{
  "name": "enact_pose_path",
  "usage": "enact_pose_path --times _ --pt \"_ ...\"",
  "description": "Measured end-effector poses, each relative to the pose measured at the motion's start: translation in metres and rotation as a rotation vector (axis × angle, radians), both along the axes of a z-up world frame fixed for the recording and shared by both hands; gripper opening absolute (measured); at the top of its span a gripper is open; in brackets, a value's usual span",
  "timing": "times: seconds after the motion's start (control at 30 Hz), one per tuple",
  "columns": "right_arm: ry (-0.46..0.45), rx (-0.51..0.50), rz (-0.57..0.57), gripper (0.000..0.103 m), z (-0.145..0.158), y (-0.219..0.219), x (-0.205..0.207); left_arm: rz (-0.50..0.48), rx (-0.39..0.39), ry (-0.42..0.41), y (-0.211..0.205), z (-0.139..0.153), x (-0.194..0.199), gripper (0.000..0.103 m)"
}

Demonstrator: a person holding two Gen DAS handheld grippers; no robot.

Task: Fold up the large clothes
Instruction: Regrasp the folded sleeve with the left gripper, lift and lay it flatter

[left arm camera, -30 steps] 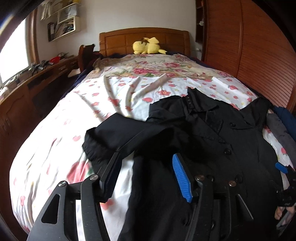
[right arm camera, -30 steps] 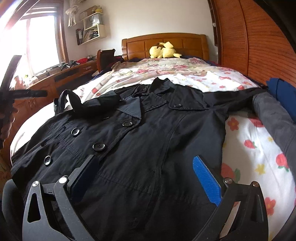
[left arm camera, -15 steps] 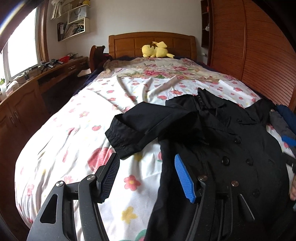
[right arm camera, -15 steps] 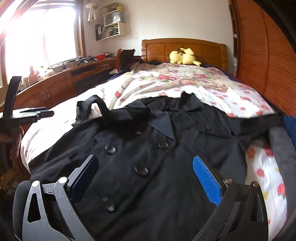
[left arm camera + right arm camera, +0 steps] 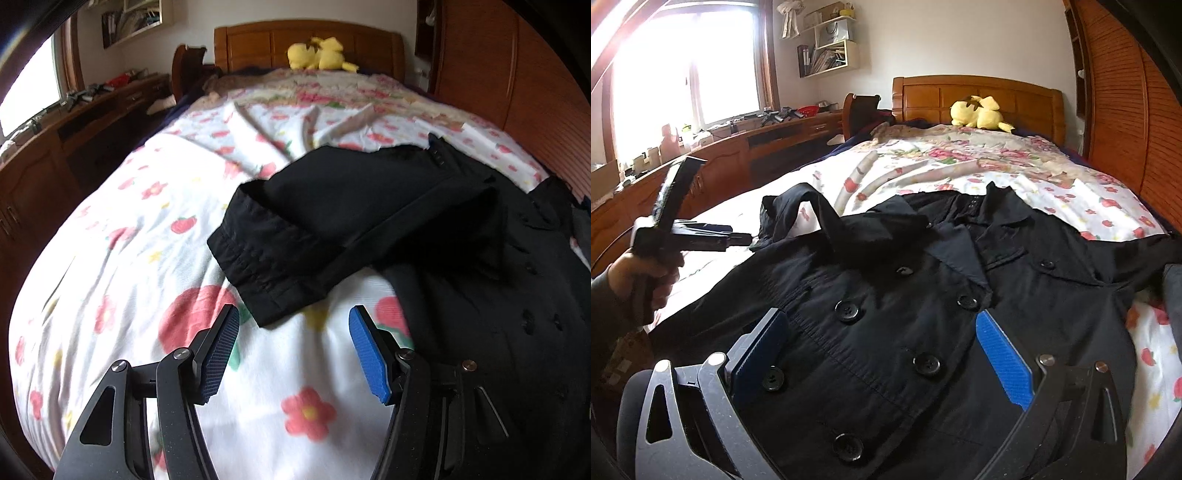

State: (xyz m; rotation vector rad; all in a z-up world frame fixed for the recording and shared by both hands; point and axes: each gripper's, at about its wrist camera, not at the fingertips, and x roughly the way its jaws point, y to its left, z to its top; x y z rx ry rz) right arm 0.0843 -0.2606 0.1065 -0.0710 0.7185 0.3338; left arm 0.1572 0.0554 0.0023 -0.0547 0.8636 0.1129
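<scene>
Black buttoned cotton coat (image 5: 923, 332): spread front-up on floral-sheeted bed (image 5: 147, 258) for folding. Sleeve cuff (image 5: 266, 266) ahead of left hand-held gripper (image 5: 293, 350), open, empty. Right hand-held gripper (image 5: 879, 354): open above coat front.

A yellow plush toy (image 5: 979, 110) lies by the wooden headboard (image 5: 1027, 98), perhaps on pillows.

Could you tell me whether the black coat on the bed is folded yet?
Mostly spread: the black coat lies button-side up, only its sleeve lying loosely beside it.
</scene>
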Motion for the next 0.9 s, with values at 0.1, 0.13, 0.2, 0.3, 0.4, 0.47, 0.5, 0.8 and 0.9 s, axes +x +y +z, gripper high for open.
enact_pose_path --times 0.1,0.13,0.2,0.3,0.4,0.47,0.5,0.8,0.9 --pt "-0.008 0.005 0.002 0.102 -0.002 -0.001 0.000 0.013 0.004 0.042 0.005 -0.008 0.015 0.064" --pt "-0.006 0.014 0.000 0.102 -0.004 -0.002 -0.001 0.020 0.009 0.058 0.007 -0.010 0.020 0.064" --pt "-0.001 0.025 0.000 0.102 -0.006 -0.004 -0.003 0.023 0.007 0.098 0.007 -0.017 0.028 0.064" --pt "-0.004 0.017 0.003 0.102 -0.006 -0.005 -0.006 0.024 0.015 0.127 0.006 -0.023 0.037 0.049" --pt "-0.021 0.007 -0.002 0.102 -0.002 -0.007 -0.013 0.038 0.007 0.117 0.006 -0.018 0.041 0.028" --pt "-0.031 0.004 -0.006 0.102 -0.002 -0.010 -0.017 0.042 0.007 0.114 0.004 -0.013 0.043 0.009" --pt "-0.034 0.001 -0.011 0.102 -0.003 -0.013 -0.019 0.051 0.034 0.104 0.002 -0.010 0.043 0.008" --pt "-0.005 0.046 -0.030 0.102 -0.015 -0.038 -0.027 0.035 0.130 -0.120 -0.061 0.089 0.023 0.007" --pt "-0.014 0.054 -0.042 0.102 -0.011 -0.047 -0.031 -0.007 0.155 -0.178 -0.099 0.118 0.020 0.007"
